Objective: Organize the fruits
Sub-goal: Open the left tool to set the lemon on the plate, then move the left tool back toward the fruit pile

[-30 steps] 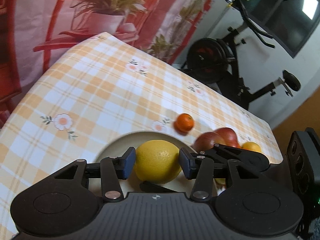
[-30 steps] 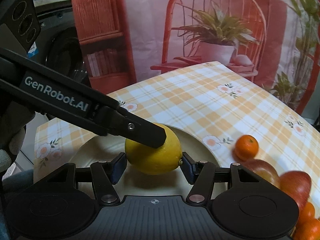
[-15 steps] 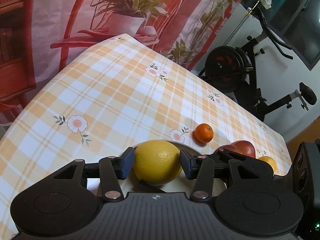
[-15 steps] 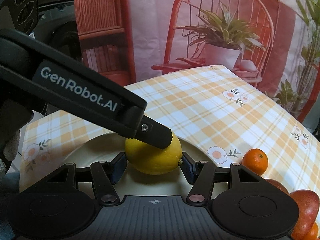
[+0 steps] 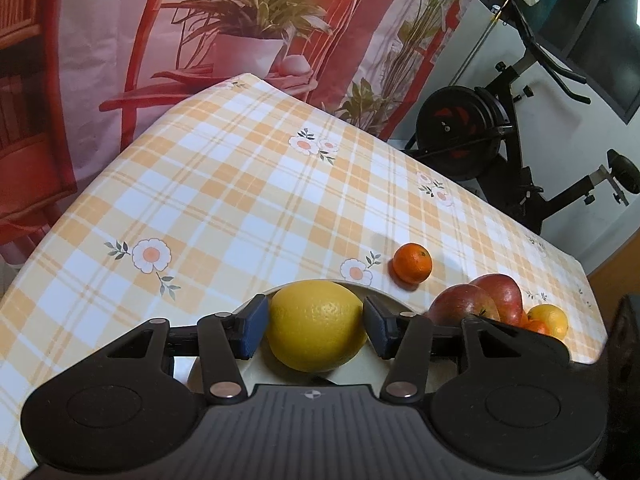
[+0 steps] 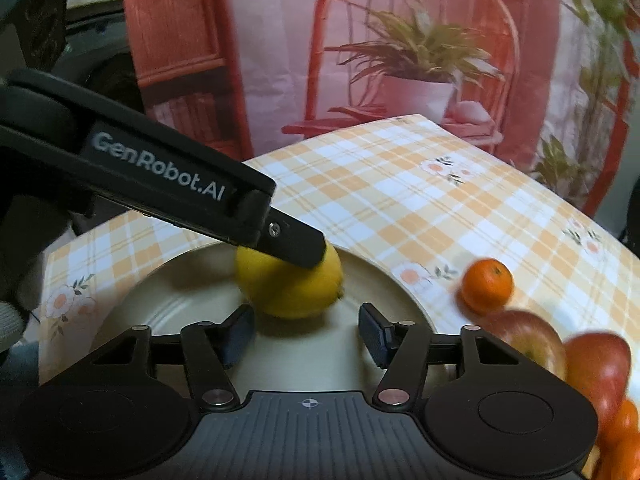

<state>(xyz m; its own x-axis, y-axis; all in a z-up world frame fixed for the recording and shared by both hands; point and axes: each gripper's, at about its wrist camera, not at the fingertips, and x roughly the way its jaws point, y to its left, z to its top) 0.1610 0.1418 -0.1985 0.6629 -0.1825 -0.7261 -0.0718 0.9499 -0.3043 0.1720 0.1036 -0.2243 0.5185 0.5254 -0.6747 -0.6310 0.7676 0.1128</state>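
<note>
A yellow lemon (image 5: 316, 325) sits between the blue pads of my left gripper (image 5: 314, 330), which is shut on it just over the cream plate (image 6: 168, 300). In the right wrist view the lemon (image 6: 292, 292) is over the plate with the left gripper's finger (image 6: 292, 240) against it. My right gripper (image 6: 306, 338) is open and empty, just behind the lemon. A tangerine (image 5: 412, 263) lies on the checked tablecloth beside the plate. Two red apples (image 5: 480, 304) and more orange fruit (image 5: 548, 321) lie to the right.
The table with the orange checked cloth (image 5: 240, 200) drops off at its far and left edges. An exercise bike (image 5: 500, 140) stands beyond the far right corner. A printed backdrop (image 6: 400, 60) with a chair and plant hangs behind.
My right gripper has let go of the lemon and pulled back from it. My left gripper still holds the lemon and has shifted slightly over the plate.
</note>
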